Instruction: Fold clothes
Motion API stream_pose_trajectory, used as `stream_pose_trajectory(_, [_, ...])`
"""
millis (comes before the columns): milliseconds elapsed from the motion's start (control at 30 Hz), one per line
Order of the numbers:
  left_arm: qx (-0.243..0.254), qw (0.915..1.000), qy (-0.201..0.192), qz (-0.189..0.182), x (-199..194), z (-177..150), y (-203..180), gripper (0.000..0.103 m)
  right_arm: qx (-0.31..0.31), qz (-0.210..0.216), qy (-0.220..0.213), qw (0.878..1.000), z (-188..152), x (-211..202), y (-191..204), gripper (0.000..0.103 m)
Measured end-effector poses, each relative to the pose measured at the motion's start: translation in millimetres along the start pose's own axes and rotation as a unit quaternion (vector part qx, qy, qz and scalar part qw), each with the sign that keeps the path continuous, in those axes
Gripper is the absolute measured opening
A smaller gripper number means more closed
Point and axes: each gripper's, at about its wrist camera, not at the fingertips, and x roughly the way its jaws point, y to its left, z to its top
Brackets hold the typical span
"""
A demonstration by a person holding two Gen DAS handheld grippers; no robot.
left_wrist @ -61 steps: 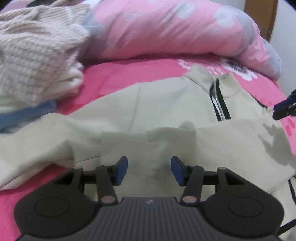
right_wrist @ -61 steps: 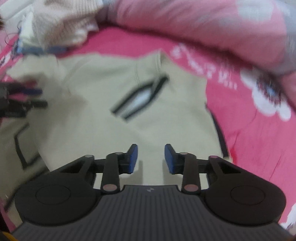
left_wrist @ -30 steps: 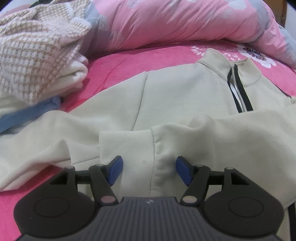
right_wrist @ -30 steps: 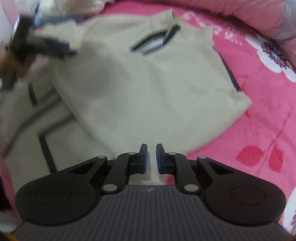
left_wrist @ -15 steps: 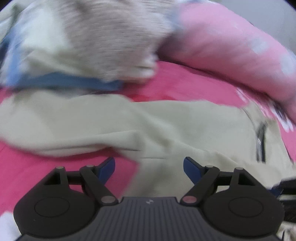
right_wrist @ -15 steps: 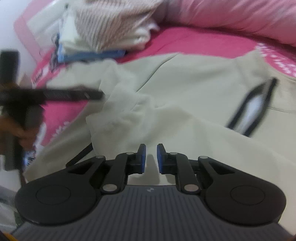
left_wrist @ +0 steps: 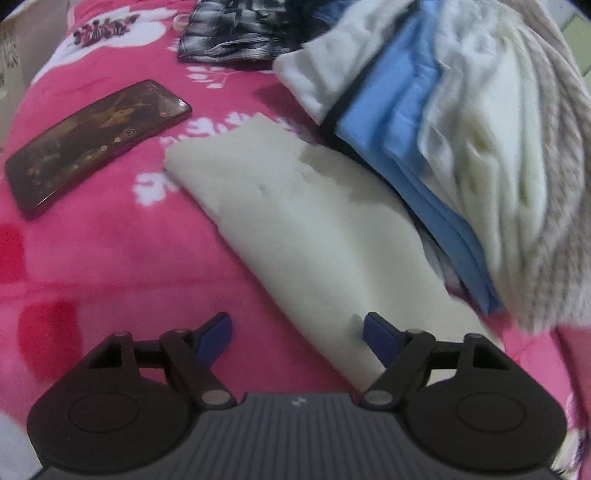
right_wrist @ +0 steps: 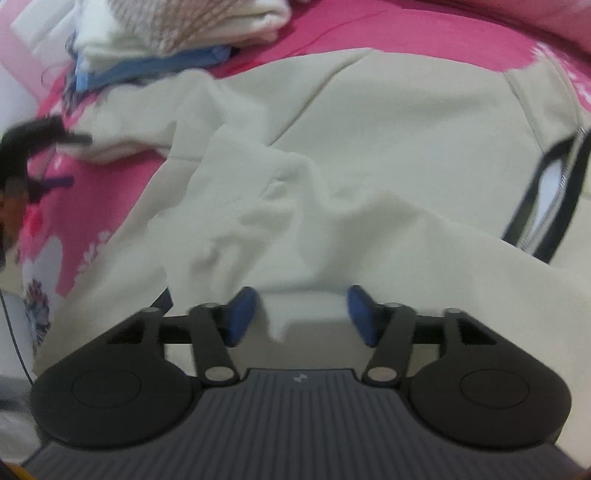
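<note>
A cream zip-neck sweatshirt [right_wrist: 388, 129] lies spread on the pink bedsheet [left_wrist: 110, 258], its black-edged zip [right_wrist: 546, 206] at the right. My right gripper [right_wrist: 301, 301] hangs just over a rumpled fold of the sweatshirt. Its jaws are opening, fabric lies between them, and the pads do not press on it. In the left wrist view the sweatshirt's long sleeve [left_wrist: 314, 221] runs from the cuff at upper left down under my left gripper [left_wrist: 295, 328]. That gripper's jaws stand wide and are closing slightly, astride the sleeve's edge without gripping. The left gripper [right_wrist: 70, 159] shows blurred at the right view's left edge.
A dark phone [left_wrist: 92, 140] lies on the sheet left of the cuff. A pile of white, blue and knitted clothes [left_wrist: 461, 129] overlaps the sleeve's right side, also the pile [right_wrist: 166, 33] at top left. Dark patterned cloth [left_wrist: 240, 29] lies beyond.
The left gripper has swung and rolled from the sweatshirt's body out to the sleeve end near the phone. The right gripper moved left over the folded fabric and went from shut to open.
</note>
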Motion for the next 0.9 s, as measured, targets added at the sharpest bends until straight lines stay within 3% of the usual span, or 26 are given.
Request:
stream_pose_trajectory(100, [0.009,0.9999,-0.01,0.007,5.1,10.5,-4.3,0.076,-0.016,-0.023,0.006,1.0,0.2,3.8,12.9,0.07])
stream_pose_trajectory(200, [0.01,0.9996,-0.019,0.02,10.3,18.2,-7.0,0.066,0.011,-0.027,0.003,1.0,1.6,3.3,11.3,0.071])
stream_pose_trajectory(300, [0.023,0.9984,-0.036,0.037,11.7,19.7,-10.9,0.048,0.037,-0.028,0.001,0.999,3.3,3.2,9.0,0.071])
stream_pose_trajectory(333, [0.031,0.9978,-0.041,0.042,10.4,18.6,-11.3,0.037,0.044,-0.029,0.001,0.999,3.9,3.4,8.4,0.071])
stream_pose_trajectory(367, [0.035,0.9975,-0.047,0.039,8.8,18.0,-10.9,0.026,0.048,-0.03,0.001,0.998,4.4,3.9,9.1,0.072])
stream_pose_trajectory(433, [0.036,0.9974,-0.06,0.017,5.3,18.0,-9.2,0.016,0.048,-0.034,0.001,0.998,4.8,4.4,10.9,0.072])
stream_pose_trajectory(600, [0.091,0.9892,-0.114,-0.015,-17.3,9.7,-27.6,0.011,0.064,-0.023,-0.009,0.998,2.2,3.2,8.4,0.075])
stream_pose_trajectory(733, [0.155,0.9727,-0.17,-0.03,-52.3,-10.6,-56.2,0.009,0.077,-0.004,-0.021,0.997,1.2,3.9,3.8,0.082])
stream_pose_trajectory(900, [0.274,0.927,-0.241,-0.085,-114.3,-62.2,-121.1,0.009,0.091,0.019,-0.047,0.995,-0.3,-3.4,-4.1,0.081])
